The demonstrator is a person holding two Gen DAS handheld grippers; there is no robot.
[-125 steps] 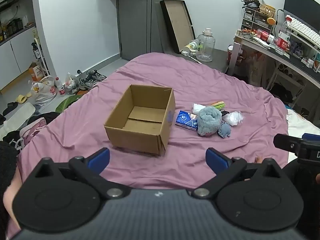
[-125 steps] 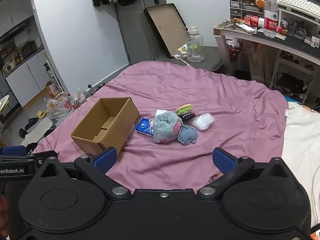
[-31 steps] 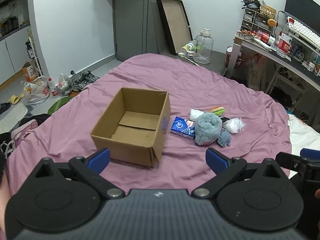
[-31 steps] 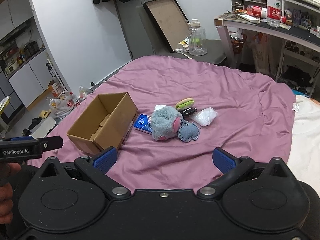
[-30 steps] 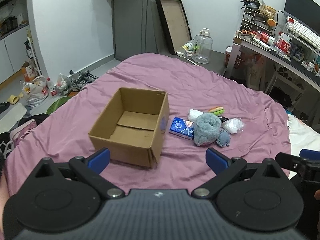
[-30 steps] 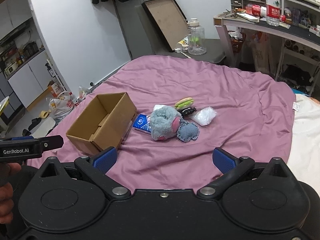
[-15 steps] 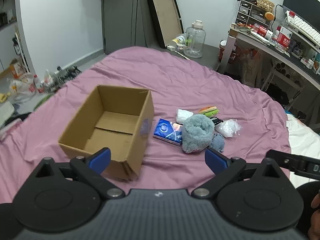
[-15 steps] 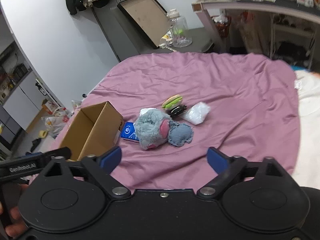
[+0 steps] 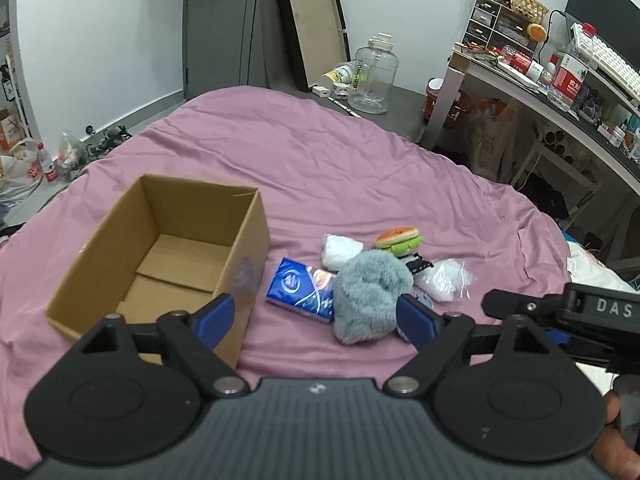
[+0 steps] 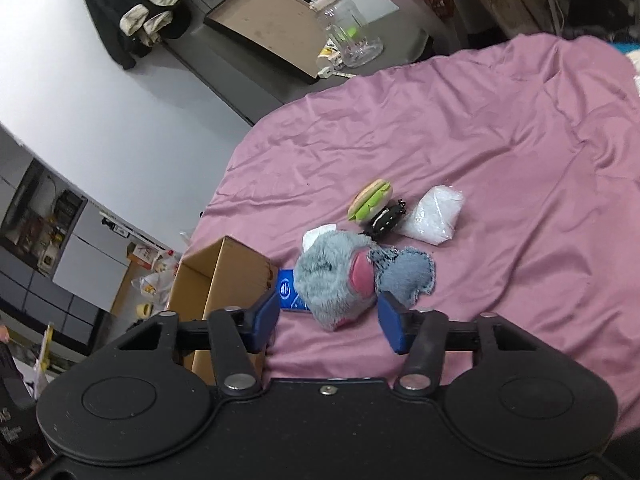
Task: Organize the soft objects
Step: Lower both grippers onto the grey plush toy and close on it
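Observation:
An open, empty cardboard box (image 9: pixel 160 256) (image 10: pixel 224 276) sits on the purple bedspread (image 9: pixel 360 168). To its right lies a pile: a blue tissue pack (image 9: pixel 300 286), a grey plush toy (image 9: pixel 370 294) (image 10: pixel 340 276), a white pouch (image 9: pixel 340 248), a plush burger (image 9: pixel 398 238) (image 10: pixel 370 198), a black item (image 10: pixel 384 218) and a clear bag of white stuff (image 9: pixel 442 280) (image 10: pixel 432 216). My left gripper (image 9: pixel 320 318) is open, hovering just short of the tissue pack and plush. My right gripper (image 10: pixel 328 322) is open and tilted, close in front of the plush.
A desk (image 9: pixel 560 104) with clutter stands at the right. A clear water jug (image 9: pixel 372 76) and a leaning framed board (image 9: pixel 312 24) sit beyond the bed's far edge. Bags and shoes (image 9: pixel 60 156) lie on the floor at the left.
Both grippers have moved forward and down toward the pile. The right gripper has tilted and narrowed its opening in front of the grey plush. Nothing on the bed has moved.

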